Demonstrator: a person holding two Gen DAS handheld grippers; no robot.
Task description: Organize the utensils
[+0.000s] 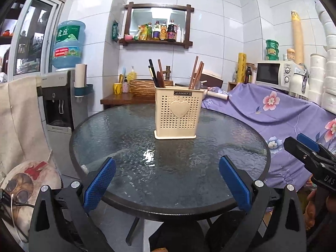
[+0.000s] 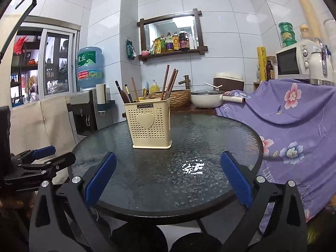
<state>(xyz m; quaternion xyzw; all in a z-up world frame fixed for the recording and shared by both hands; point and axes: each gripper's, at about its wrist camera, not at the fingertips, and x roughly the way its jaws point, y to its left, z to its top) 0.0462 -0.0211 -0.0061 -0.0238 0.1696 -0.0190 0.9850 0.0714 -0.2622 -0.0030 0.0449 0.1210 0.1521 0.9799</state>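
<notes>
Here, two empty grippers wait at the near edge of a round glass table, facing a cream utensil holder.

The left gripper and right gripper both have their jaws spread wide, grasping nothing. The holder stands upright near the table's middle, well apart from both, with chopsticks in its right compartment and dark utensils in its left. Sorting looks finished or not yet begun (no loose utensils show); any next move means reaching forward to the holder.
</notes>
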